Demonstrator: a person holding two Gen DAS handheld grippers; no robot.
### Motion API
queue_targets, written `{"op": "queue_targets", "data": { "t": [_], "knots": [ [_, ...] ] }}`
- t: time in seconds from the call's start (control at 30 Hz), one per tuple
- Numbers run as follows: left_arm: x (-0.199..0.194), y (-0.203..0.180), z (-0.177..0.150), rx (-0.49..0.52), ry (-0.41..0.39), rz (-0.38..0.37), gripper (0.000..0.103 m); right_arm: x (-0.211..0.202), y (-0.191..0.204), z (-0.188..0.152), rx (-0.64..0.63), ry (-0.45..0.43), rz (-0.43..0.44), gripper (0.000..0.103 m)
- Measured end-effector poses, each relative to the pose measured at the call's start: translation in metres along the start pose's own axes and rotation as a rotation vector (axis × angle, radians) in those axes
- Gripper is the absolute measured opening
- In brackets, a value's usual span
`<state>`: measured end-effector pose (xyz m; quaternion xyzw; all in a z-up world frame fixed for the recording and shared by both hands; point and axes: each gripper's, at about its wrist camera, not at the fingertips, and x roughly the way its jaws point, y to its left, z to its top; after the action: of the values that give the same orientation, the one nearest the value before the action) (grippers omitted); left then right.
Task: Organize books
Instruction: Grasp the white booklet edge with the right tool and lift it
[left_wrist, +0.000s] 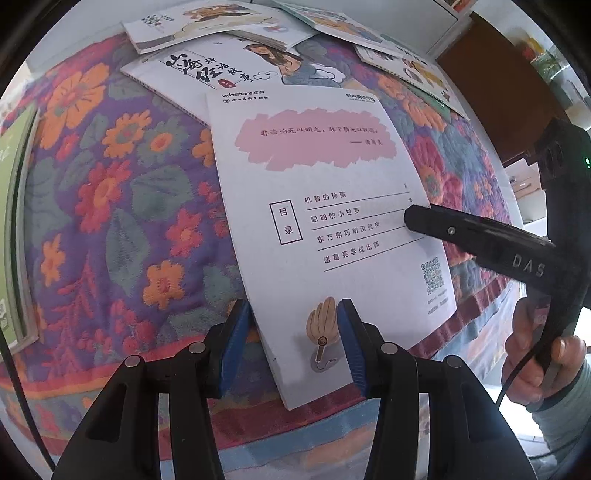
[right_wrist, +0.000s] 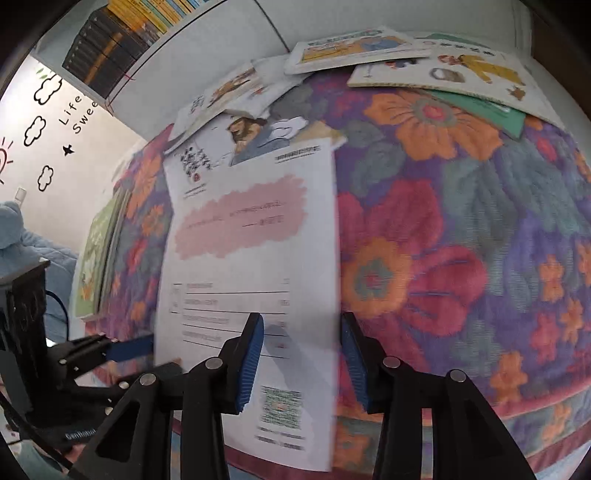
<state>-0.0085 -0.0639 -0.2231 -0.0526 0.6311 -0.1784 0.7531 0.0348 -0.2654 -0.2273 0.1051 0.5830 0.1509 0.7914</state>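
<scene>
White booklet (right_wrist: 251, 258) on floral cloth (right_wrist: 461, 221), right hand-held gripper (right_wrist: 301, 350) (jaws apart) over it

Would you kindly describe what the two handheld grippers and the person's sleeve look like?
Both the left gripper and the right gripper are black, with ribbed blue pads and round silver pins. The right one carries white "DAS" lettering and a black cable. The sleeve is grey.
</scene>
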Motion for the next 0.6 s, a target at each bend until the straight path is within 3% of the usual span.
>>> {"op": "queue_targets", "data": {
  "t": [0.07, 0.13, 0.23, 0.3, 0.33, 0.37, 0.47, 0.6],
  "knots": [
    [-0.001, 0.0, -0.003, 0.006, -0.002, 0.015, 0.045, 0.0, 0.003, -0.002, 0.001, 0.009, 0.011, 0.046],
    [-0.002, -0.001, -0.006, 0.017, -0.009, 0.031, 0.045, -0.001, -0.002, -0.002, 0.048, 0.034, 0.074, 0.046],
    [-0.008, 0.008, -0.01, 0.011, -0.013, -0.001, 0.045, -0.017, -0.027, -0.005, 0.2, 0.04, 0.307, 0.046],
    [-0.01, 0.013, -0.011, -0.007, -0.012, -0.066, 0.045, -0.032, -0.041, -0.009, 0.315, 0.02, 0.572, 0.045],
    [-0.011, 0.015, -0.012, -0.014, -0.012, -0.088, 0.045, -0.037, -0.042, -0.011, 0.343, 0.006, 0.654, 0.045],
    [-0.011, 0.018, -0.012, -0.026, -0.013, -0.11, 0.045, -0.041, -0.04, -0.011, 0.341, -0.006, 0.674, 0.045],
    [-0.011, 0.025, -0.014, -0.046, -0.013, -0.134, 0.045, -0.035, -0.025, -0.004, 0.278, -0.001, 0.539, 0.045],
    [-0.012, 0.022, -0.014, -0.032, -0.011, -0.126, 0.045, -0.022, -0.012, 0.007, 0.29, -0.001, 0.514, 0.045]
  ]
}}
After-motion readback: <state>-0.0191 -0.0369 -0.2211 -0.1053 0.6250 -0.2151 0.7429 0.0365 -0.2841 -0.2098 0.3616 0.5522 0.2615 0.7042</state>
